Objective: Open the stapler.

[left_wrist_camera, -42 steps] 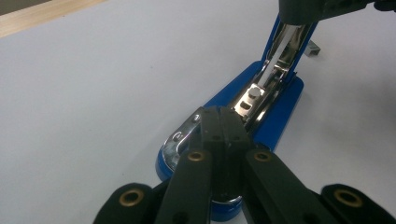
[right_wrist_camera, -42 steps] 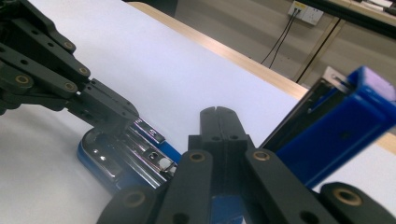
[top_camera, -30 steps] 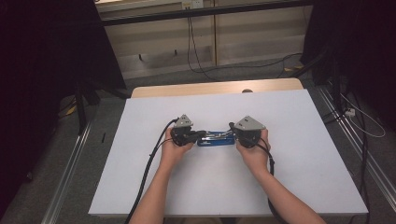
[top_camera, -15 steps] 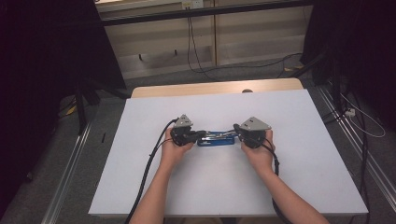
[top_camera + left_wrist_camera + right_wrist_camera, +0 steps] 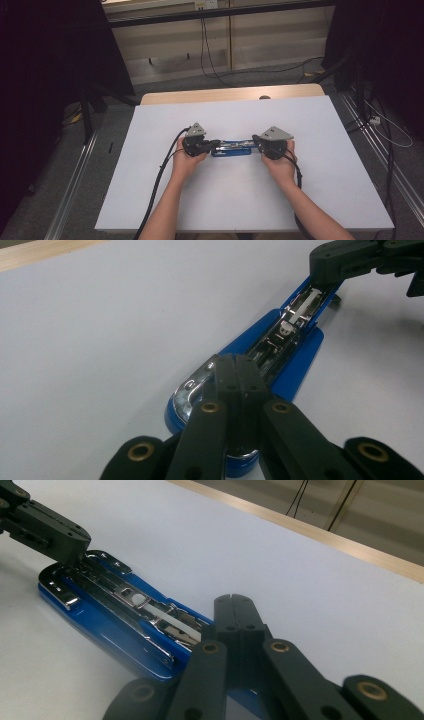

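The left gripper (image 5: 216, 145) has its two black jaws pressed flat together, nothing between them. In the left gripper view the closed tips (image 5: 235, 371) rest on the chrome end of a blue stapler (image 5: 280, 352), pressing on it from above rather than clasping it. The right gripper (image 5: 255, 140) is clenched the same way; in the right gripper view its joined tips (image 5: 234, 611) sit over the opposite end of the stapler (image 5: 107, 617), and whether they touch the metal or hang just above it is hard to tell.

The stapler (image 5: 232, 148) lies opened flat, its bright metal channel facing up along the blue body. It stretches lengthwise between the two grippers, parallel to the near edge of the worktop (image 5: 230, 110), one gripper at each end. In each gripper view the other gripper shows at the stapler's far end, bearing down on it there.

The stapler sits near the middle of the white worktop, about midway between the left and right edges and well clear of all four corners. A hand holds each gripper, the left hand (image 5: 186, 161) and the right hand (image 5: 280, 167), with the forearms coming in over the near edge. A black cable (image 5: 159, 180) trails from the left gripper back toward the near left corner. A strip of bare wood (image 5: 225, 95) runs along the far edge.
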{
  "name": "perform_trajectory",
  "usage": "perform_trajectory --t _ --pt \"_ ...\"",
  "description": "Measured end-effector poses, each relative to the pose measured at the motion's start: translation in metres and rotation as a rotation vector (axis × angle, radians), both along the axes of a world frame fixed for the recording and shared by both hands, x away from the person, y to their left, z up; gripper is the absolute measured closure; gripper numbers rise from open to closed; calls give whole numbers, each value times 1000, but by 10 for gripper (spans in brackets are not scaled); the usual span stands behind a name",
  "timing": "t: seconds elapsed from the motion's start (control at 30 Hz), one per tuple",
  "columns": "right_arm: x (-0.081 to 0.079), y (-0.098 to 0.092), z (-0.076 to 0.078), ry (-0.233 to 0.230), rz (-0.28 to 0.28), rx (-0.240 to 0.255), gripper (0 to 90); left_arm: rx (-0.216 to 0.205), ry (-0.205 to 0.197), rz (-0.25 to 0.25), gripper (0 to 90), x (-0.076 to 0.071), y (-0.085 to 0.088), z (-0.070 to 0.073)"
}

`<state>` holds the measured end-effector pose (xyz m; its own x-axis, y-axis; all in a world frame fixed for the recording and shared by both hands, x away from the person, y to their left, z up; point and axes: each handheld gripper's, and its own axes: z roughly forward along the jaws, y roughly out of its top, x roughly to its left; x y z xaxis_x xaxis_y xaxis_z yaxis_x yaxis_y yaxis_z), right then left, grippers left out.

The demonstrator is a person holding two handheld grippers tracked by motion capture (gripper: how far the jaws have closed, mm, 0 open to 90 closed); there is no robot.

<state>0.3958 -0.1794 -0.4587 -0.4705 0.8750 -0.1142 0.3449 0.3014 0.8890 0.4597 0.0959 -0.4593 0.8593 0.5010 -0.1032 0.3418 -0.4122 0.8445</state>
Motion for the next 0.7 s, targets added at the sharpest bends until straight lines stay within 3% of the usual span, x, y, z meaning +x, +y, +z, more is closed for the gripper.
perform_trajectory --t 0.17,0.23,0.3,0.4,0.43,0.5,0.53,0.57,0.6,0.63,0.7 --pt "-7 -14 5 9 -13 40 881 4 4 0 893 0 0 1" --pt "-12 -23 8 12 -31 37 783 -8 2 -1 883 0 2 2" --pt "-17 -30 10 19 -32 50 765 -41 7 2 871 0 3 6" --pt "-25 -39 13 23 -49 55 653 -45 14 2 812 -1 3 6" --pt "-30 -43 14 33 -49 71 575 -53 20 2 733 -1 2 6" --pt "-33 -44 15 37 -55 64 548 -57 34 4 705 -3 2 8" --pt "-36 -45 14 41 -53 56 524 -68 40 8 663 -3 2 10" --pt "-39 -46 11 70 -45 41 452 -81 48 16 553 -4 2 12" --pt "-39 -46 11 70 -45 41 452 -84 45 26 553 -5 2 13" --pt "-40 -48 7 111 -47 25 404 -68 45 80 357 -5 2 16" --pt "-39 -49 4 122 -50 16 375 -67 54 94 303 -5 3 16"
